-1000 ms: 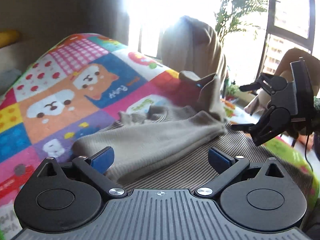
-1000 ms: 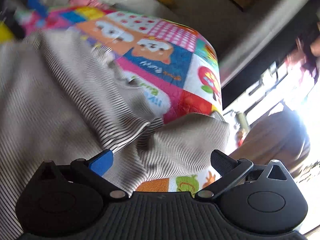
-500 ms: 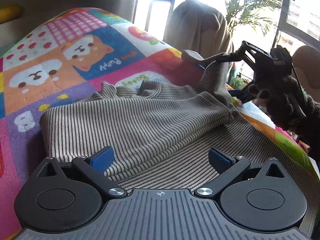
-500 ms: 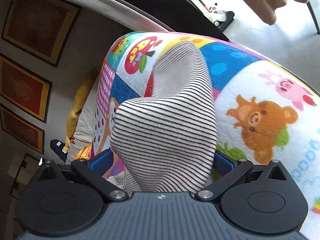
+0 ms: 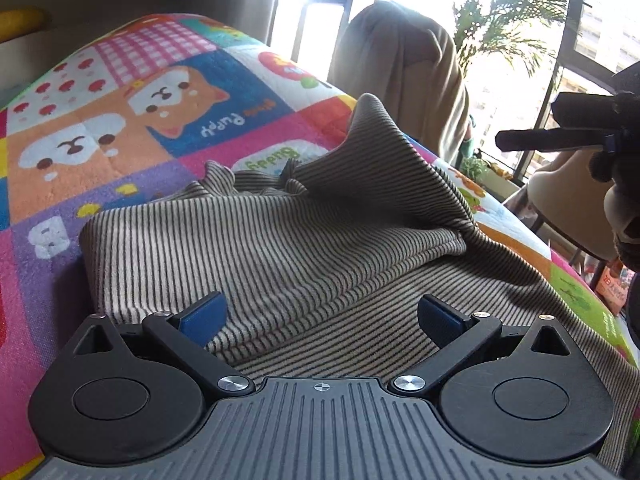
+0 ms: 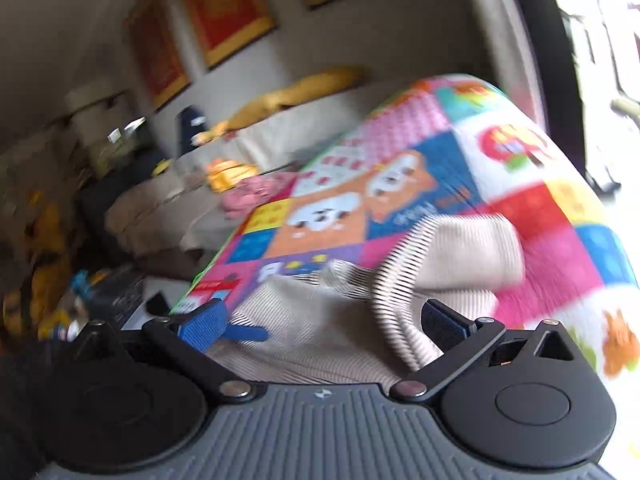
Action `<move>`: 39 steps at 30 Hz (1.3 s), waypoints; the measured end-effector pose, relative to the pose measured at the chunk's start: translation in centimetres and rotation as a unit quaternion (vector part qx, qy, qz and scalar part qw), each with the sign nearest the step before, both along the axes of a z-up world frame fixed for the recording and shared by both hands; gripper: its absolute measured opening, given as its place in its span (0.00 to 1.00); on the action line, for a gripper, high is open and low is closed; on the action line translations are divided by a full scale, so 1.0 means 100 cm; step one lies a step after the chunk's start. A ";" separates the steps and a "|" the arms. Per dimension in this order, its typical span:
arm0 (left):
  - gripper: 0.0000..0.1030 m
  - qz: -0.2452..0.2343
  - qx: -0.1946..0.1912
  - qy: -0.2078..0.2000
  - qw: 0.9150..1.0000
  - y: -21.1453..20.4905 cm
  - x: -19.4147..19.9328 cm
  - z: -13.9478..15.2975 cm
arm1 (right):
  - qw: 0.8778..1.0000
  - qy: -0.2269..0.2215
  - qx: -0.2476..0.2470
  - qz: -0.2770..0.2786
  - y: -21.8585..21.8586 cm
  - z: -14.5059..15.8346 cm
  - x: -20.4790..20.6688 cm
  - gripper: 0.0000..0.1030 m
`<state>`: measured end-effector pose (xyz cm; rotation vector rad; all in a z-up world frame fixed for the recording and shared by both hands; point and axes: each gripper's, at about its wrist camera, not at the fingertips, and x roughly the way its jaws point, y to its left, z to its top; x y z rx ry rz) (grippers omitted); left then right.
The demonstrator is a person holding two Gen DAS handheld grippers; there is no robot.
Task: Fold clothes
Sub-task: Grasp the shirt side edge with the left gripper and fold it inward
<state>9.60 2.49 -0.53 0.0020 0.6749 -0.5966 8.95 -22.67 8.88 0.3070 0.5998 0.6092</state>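
Left gripper (image 5: 320, 316): jaws spread, pinching nothing. The striped knit top (image 5: 280, 248) lies directly ahead of and below the jaws, with one folded layer resting on the lower layer.

Right gripper (image 6: 322, 322): jaws spread, nothing clamped. A raised fold of the same striped knit top (image 6: 448, 264) sits just ahead of the right-hand jaw; the right wrist view is motion-blurred, so contact cannot be confirmed.

Risks:
- The peak of fabric (image 5: 372, 120) standing ahead of the left jaws, toward their right side, is unsupported. It is likely to slump sideways and leave a crooked crease.
- The folded layer is not pinned. A jaw dragged across it could bunch or unfold it.
- The knit stretches and is likely to cling to the textured mat; a pull on one corner only would skew the edges.
- The garment's right edge lies near the mat's drop-off, so it could slide off.

Surface: a cartoon-print play mat (image 5: 132, 120) in bright patchwork squares, on what may be a worktop.

Room: framed pictures (image 6: 224, 4) and a yellow cushion (image 6: 296, 92) far ahead of the right jaws; a draped chair (image 5: 404, 72), palm plant (image 5: 508, 20) and bright windows beyond the left jaws.
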 end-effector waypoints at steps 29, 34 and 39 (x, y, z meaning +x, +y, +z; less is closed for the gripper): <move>1.00 0.011 -0.042 -0.011 0.999 0.012 -0.007 0.007 | 0.980 -0.050 -0.187 -0.050 0.057 -0.036 0.007 1.00; 1.00 0.103 -0.171 0.038 0.979 0.044 -0.015 0.021 | 0.940 -0.099 -0.321 -0.059 0.063 -0.056 -0.020 1.00; 1.00 0.171 -0.202 0.047 0.963 0.053 -0.019 0.023 | 0.907 -0.150 -0.389 -0.051 0.078 -0.064 -0.033 1.00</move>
